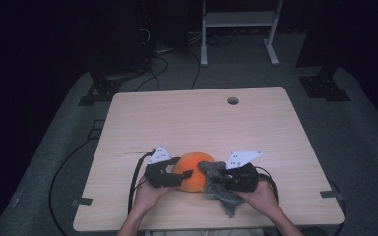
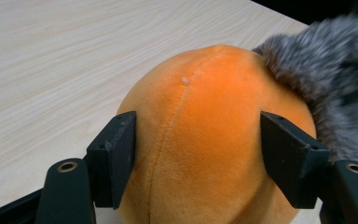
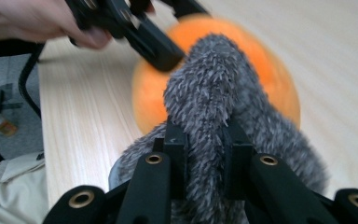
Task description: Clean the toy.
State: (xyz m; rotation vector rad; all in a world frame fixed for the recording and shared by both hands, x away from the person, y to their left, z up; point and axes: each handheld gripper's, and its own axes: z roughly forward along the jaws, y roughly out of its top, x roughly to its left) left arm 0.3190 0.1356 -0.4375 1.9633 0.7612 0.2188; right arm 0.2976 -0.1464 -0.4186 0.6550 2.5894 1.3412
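An orange plush ball (image 1: 193, 164) (image 2: 200, 107) (image 3: 275, 70) rests on the wooden table (image 1: 202, 118) near its front edge. My left gripper (image 1: 178, 172) (image 2: 198, 154) is shut on it, one pad pressing into each side. A grey furry piece (image 1: 221, 194) (image 2: 335, 70) (image 3: 209, 79) lies against the ball's right side and trails toward the table's front edge. My right gripper (image 1: 224, 179) (image 3: 205, 144) is shut on this fur, pinching a fold of it between the jaws. In the right gripper view the left gripper (image 3: 144, 32) reaches onto the ball from the upper left.
A round hole (image 1: 233, 101) sits in the table near its far edge. Black cables (image 1: 69, 162) run on the grey floor to the left. A white frame (image 1: 238, 19) and black stand feet (image 1: 325, 88) stand beyond the table.
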